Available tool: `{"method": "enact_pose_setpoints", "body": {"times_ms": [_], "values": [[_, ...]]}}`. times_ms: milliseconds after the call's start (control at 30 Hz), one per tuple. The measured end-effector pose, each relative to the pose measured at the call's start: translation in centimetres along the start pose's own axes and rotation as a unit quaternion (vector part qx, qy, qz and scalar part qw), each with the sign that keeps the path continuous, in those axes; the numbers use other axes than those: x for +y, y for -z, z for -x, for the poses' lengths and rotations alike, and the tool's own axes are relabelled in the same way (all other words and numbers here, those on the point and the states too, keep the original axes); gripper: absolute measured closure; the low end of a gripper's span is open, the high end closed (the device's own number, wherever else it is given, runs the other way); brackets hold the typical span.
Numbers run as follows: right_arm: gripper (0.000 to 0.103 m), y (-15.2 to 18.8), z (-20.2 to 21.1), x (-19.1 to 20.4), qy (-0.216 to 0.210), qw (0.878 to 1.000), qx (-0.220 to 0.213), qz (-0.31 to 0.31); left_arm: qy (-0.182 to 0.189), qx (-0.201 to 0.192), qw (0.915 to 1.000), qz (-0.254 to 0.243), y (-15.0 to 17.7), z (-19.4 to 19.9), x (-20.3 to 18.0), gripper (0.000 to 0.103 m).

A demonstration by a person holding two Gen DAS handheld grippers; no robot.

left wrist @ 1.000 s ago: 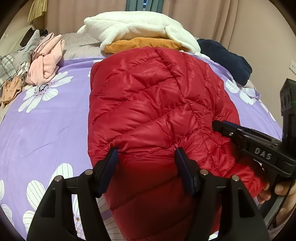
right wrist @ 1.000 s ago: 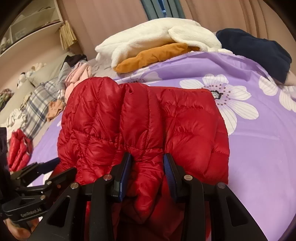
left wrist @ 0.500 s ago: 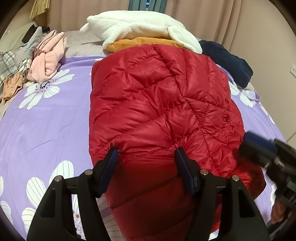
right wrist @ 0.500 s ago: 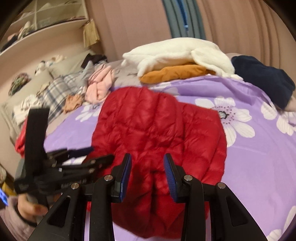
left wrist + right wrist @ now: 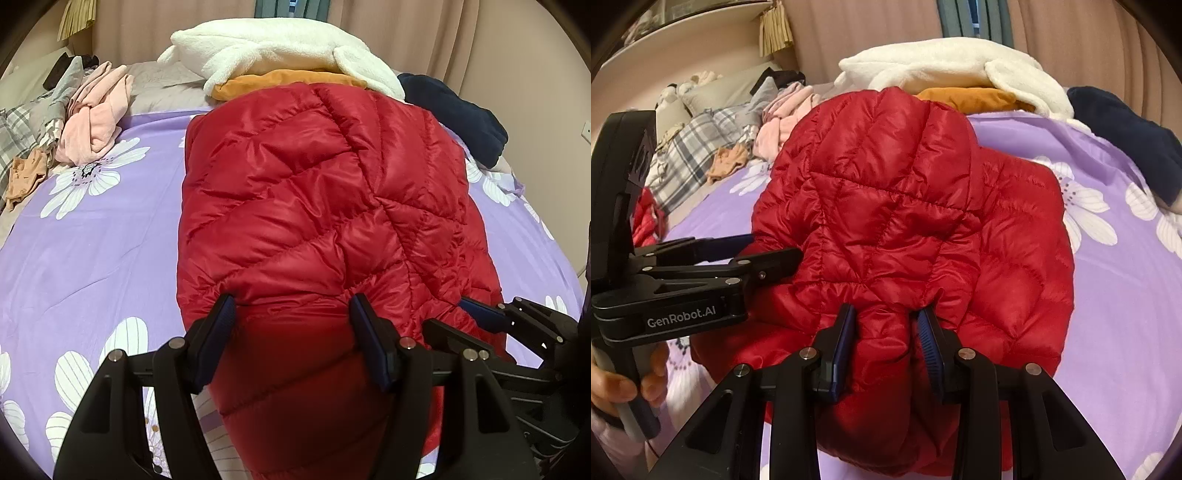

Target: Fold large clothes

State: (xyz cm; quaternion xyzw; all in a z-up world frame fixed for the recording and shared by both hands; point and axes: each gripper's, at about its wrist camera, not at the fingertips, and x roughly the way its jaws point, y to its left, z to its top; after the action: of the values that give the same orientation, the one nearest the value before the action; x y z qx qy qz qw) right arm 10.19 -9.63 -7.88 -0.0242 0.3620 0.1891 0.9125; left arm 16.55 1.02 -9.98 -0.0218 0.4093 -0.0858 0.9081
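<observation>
Holding the near hem of the red down jacket (image 5: 317,206) with both grippers, mid-fold

Left wrist view: left gripper (image 5: 291,332) is clamped on a wide bunch of the jacket's near edge, pads pressing into the padding on both sides. Jacket lies lengthwise on the purple flowered bedspread (image 5: 92,251), near end toward the camera, far end reaching the white fleece (image 5: 280,55) and the orange garment (image 5: 280,79) under it. Navy garment (image 5: 454,110) far right, pink clothes (image 5: 96,122) far left. Right gripper (image 5: 476,321) shows at near right, against the jacket's right edge

Right wrist view: right gripper (image 5: 886,332) is closed on a narrower pinch of padding at the near edge, fabric bulging between the pads. Jacket (image 5: 916,229) looks already doubled sideways, one quilted layer lying on another. Left gripper (image 5: 757,254) comes in from the left, its tips at the jacket's left edge; a hand (image 5: 624,384) holds its handle. Plaid cloth (image 5: 687,155) and more clothes far left, well clear

Step, my read: sides are in, hem is gripped, so the bottom-to-top fold is next

Next move needs: lift both corners together, keep them level, carry the hem far toward the collar end. Down is slippery and springy, so keep both clamps firm and expect puff-back; stop short of the white pile
</observation>
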Motion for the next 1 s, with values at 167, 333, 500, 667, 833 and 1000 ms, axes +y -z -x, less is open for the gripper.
{"method": "enact_pose_setpoints", "body": {"times_ms": [167,333,500,667,833,1000], "values": [[0.065,0.0,0.0,0.1,-0.002,1.0,0.001,-0.006,-0.001,0.003,1.0,0.003,0.0,0.0,0.1,0.039],[0.065,0.1,0.1,0.0,-0.004,1.0,0.0,-0.012,-0.003,0.002,1.0,0.004,0.4,0.7,0.0,0.039],[0.065,0.2,0.3,-0.1,-0.006,1.0,0.0,-0.02,0.001,0.002,1.0,0.007,1.0,1.9,0.3,0.039],[0.065,0.0,0.5,-0.2,-0.008,1.0,0.004,-0.026,0.002,0.011,0.9999,0.009,1.9,2.2,0.5,0.038],[0.065,-0.7,2.8,-0.6,-0.025,0.998,-0.037,-0.04,0.005,0.016,0.9999,0.001,2.2,1.8,0.3,0.036],[0.064,-3.2,3.4,-2.2,-0.031,0.993,-0.076,-0.08,0.009,0.019,0.9998,0.0,2.3,1.7,0.2,0.035]]}}
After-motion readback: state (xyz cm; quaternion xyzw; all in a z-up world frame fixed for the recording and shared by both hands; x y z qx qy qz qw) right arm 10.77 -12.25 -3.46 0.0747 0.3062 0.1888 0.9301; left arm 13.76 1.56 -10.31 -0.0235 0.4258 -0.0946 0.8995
